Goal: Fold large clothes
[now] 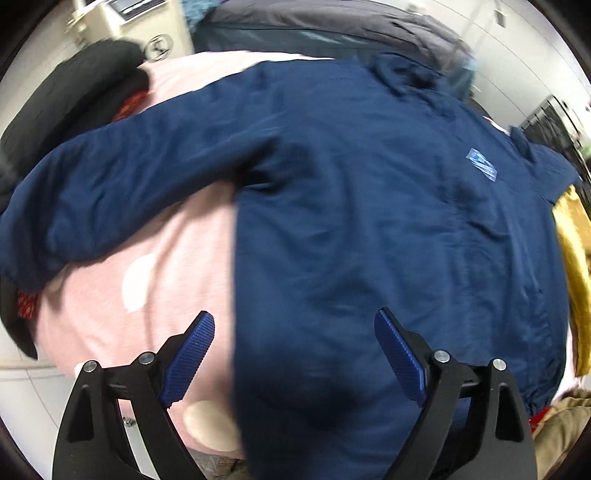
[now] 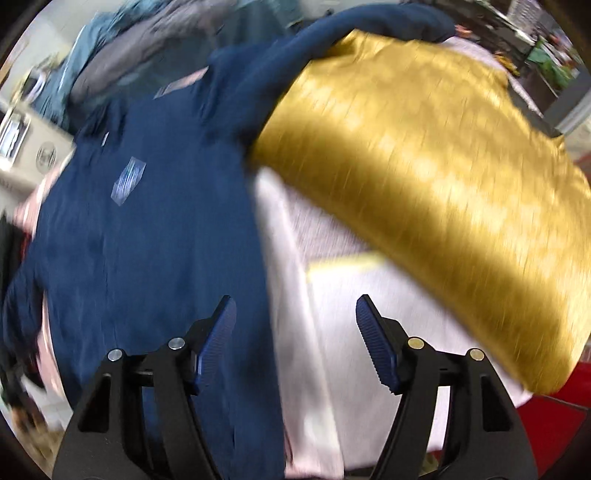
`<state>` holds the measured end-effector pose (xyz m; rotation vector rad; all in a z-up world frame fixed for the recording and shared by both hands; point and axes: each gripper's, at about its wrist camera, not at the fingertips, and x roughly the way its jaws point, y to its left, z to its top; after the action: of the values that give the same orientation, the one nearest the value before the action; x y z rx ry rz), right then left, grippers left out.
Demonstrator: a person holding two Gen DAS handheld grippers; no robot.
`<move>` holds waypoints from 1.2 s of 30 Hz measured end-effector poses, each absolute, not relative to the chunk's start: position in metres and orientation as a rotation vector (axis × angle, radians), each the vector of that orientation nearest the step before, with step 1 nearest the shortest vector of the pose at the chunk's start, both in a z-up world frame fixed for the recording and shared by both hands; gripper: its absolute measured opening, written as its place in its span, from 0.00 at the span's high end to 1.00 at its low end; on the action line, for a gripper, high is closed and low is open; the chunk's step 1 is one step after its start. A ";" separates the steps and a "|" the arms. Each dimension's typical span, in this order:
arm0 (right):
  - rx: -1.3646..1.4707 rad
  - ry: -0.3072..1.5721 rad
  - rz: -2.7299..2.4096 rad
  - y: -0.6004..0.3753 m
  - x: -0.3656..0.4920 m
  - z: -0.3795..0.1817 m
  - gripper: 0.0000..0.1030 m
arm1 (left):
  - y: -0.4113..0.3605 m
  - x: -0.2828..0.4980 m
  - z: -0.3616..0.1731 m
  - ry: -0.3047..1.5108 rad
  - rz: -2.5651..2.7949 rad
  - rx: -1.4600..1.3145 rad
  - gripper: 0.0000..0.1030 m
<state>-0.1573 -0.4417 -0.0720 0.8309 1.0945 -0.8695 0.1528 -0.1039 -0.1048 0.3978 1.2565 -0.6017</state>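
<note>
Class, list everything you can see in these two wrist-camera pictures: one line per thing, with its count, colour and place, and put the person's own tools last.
jacket: one, navy blue with a small pale patch on the chest, spread flat on the pink cover, one sleeve stretched out to the left.
pink cover: one, pale pink with white spots, under the jacket.
gold cloth: one, shiny yellow-gold, lying on the cover beside the jacket, over its far sleeve.
black garment: one pile, black with a bit of red, at the cover's far left edge.
grey-blue bedding: one heap, behind the jacket; blurred.
left gripper: one, black with blue pads, jaws open above the jacket's hem, holding nothing.
right gripper: one, same colours, jaws open over the jacket's edge and the cover, holding nothing.
</note>
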 end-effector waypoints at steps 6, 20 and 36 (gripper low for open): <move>0.949 0.899 -1.006 -0.563 -0.156 -0.052 0.34 | -0.125 0.138 -0.104 1.258 -0.601 0.488 0.16; 1.260 0.686 -1.190 -0.785 -0.178 -0.101 0.34 | -0.129 0.133 -0.103 1.338 -0.467 0.538 0.16; 1.198 0.546 -1.253 -0.796 -0.197 -0.028 0.92 | -0.136 0.132 -0.097 1.283 -0.516 0.520 0.16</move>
<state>-0.1965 -0.7961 -0.0280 1.1976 0.5461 -1.2530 0.1324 -0.1355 -0.0970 0.5196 1.2827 -0.5159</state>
